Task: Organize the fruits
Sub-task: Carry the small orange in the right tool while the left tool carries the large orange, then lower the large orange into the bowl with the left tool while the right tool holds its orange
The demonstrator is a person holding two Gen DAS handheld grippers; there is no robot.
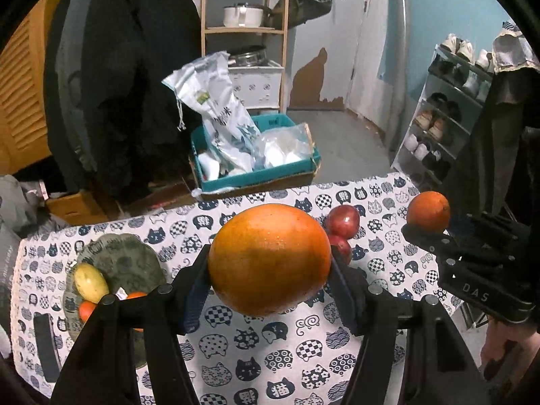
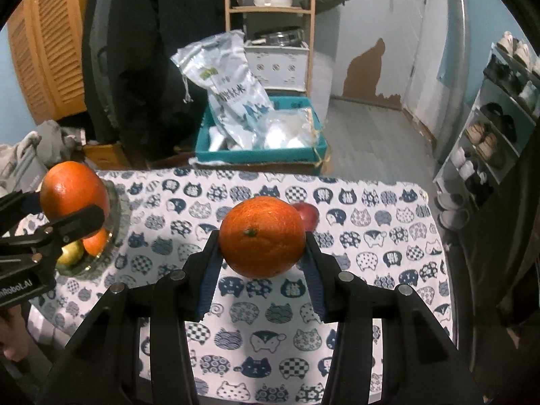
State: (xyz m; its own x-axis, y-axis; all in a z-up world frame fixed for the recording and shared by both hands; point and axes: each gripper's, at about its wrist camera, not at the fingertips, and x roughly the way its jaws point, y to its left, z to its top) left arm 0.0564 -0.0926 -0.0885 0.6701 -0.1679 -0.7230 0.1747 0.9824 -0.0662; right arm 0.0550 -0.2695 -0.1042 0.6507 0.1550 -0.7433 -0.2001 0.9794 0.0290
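Observation:
My left gripper (image 1: 269, 266) is shut on a large orange (image 1: 269, 259) and holds it above the cat-print tablecloth (image 1: 276, 344). My right gripper (image 2: 262, 246) is shut on a second orange (image 2: 262, 241), also held above the cloth; it shows in the left wrist view (image 1: 428, 211) at the right. The left gripper's orange shows in the right wrist view (image 2: 74, 190) at the left, over the plate. A green plate (image 1: 128, 260) at the table's left holds a yellow-green fruit (image 1: 90, 281) and small oranges (image 1: 86, 310). Two red fruits (image 1: 343, 219) lie on the cloth behind the left orange.
A teal box (image 1: 256, 175) with white bags stands on the floor beyond the table's far edge. A wooden shelf (image 1: 244, 30) with a pot is behind it. A shoe rack (image 1: 445, 118) stands at the right. Dark coats (image 1: 128, 77) hang at the left.

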